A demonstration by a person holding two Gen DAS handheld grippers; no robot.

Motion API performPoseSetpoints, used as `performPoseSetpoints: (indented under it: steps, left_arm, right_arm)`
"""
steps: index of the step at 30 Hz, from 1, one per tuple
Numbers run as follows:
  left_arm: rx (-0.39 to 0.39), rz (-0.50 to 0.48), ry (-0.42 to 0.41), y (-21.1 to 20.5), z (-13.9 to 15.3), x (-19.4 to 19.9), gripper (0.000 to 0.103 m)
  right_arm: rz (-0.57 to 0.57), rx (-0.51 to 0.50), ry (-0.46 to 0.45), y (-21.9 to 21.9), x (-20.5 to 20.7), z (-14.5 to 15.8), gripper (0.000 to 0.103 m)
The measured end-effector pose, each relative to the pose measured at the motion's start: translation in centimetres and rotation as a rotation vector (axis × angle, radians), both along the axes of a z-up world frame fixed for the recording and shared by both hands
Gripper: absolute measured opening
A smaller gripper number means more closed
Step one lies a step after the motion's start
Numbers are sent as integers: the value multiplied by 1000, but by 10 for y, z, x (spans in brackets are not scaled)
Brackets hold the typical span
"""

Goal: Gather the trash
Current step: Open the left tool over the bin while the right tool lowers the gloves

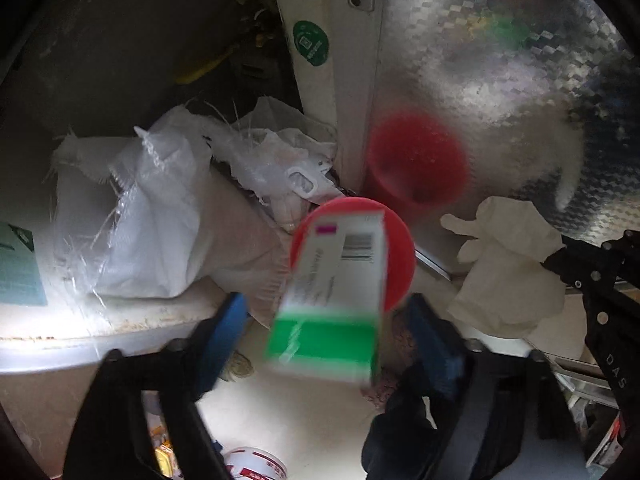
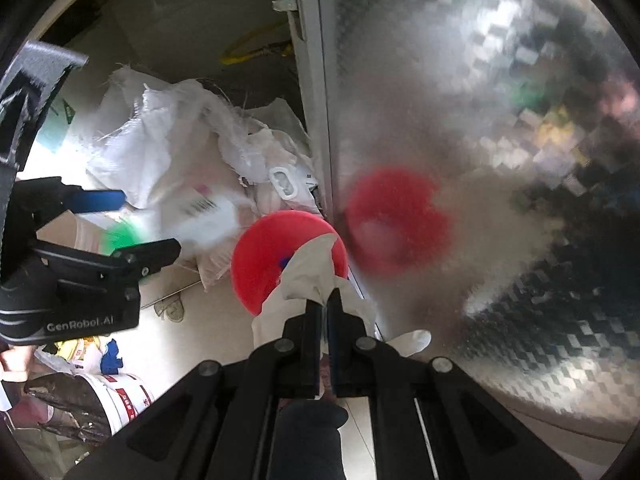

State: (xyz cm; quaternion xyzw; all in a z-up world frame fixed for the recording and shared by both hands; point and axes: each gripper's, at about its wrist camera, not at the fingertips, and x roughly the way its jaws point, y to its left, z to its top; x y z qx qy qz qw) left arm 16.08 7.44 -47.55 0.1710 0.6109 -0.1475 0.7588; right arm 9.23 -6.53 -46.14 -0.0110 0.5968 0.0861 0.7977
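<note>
A white and green carton box [image 1: 336,300] with a barcode is blurred in mid-air between the wide-apart blue fingers of my open left gripper [image 1: 326,320], touching neither finger. It hangs over a red round bin [image 1: 400,264]. It also shows in the right wrist view [image 2: 192,220], blurred, by the left gripper [image 2: 120,224]. My right gripper [image 2: 325,300] is shut on a white rubber glove [image 2: 308,280] and holds it over the red bin [image 2: 272,256]. The glove also hangs at the right of the left wrist view [image 1: 508,264].
White woven sacks and plastic bags [image 1: 160,208] are piled against a beige wall. A shiny patterned metal panel [image 1: 520,80] reflects the red bin. A white paint bucket [image 2: 116,400] with rubbish stands on the tiled floor at the lower left.
</note>
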Motion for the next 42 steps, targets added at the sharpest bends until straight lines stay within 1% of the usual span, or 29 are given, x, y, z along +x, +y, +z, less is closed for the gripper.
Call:
performPoseSetpoints:
  steps: [5, 13, 21, 26, 31, 32, 33, 34, 35, 36, 37, 38, 40, 42]
  left_arm:
    - [15, 10, 12, 3, -1, 2, 84]
    - [26, 86, 24, 29, 5, -10, 84]
    - [48, 191, 18, 59, 0, -20, 84]
    - [49, 234, 11, 73, -3, -24, 84]
    - [55, 269, 7, 84, -7, -30, 84]
    - [55, 276, 3, 86, -8, -31, 84]
    - [54, 284, -1, 87, -7, -33, 84]
    - [57, 292, -4, 89, -8, -34, 84]
    - [60, 296, -3, 90, -8, -36, 84]
    - [63, 298, -2, 91, -9, -37, 84]
    - [67, 301, -3, 92, -9, -38, 84]
    - [69, 306, -4, 93, -8, -40, 84]
    - [63, 315, -4, 95, -4, -42, 84]
    - [59, 323, -6, 96, 3, -44, 84]
  right_arm:
    - [6, -1, 7, 2, 3, 1, 3]
    - [57, 7, 9, 13, 15, 10, 3]
    - [158, 12, 7, 41, 28, -2, 3]
    - [199, 19, 4, 51, 33, -9, 3]
    - [246, 8, -22, 61, 35, -18, 3]
    - [258, 7, -27, 63, 36, -20, 4]
    - [267, -4, -34, 65, 37, -21, 9]
    - [275, -8, -39, 68, 37, -23, 20]
    - [282, -9, -41, 70, 38, -24, 29]
    - [286, -12, -42, 71, 38, -25, 44]
    - [289, -17, -51, 73, 38, -24, 49]
    - [294, -27, -59, 74, 37, -22, 49]
    - [302, -28, -65, 73, 36, -17, 55]
    - [300, -29, -65, 72, 34, -12, 55]
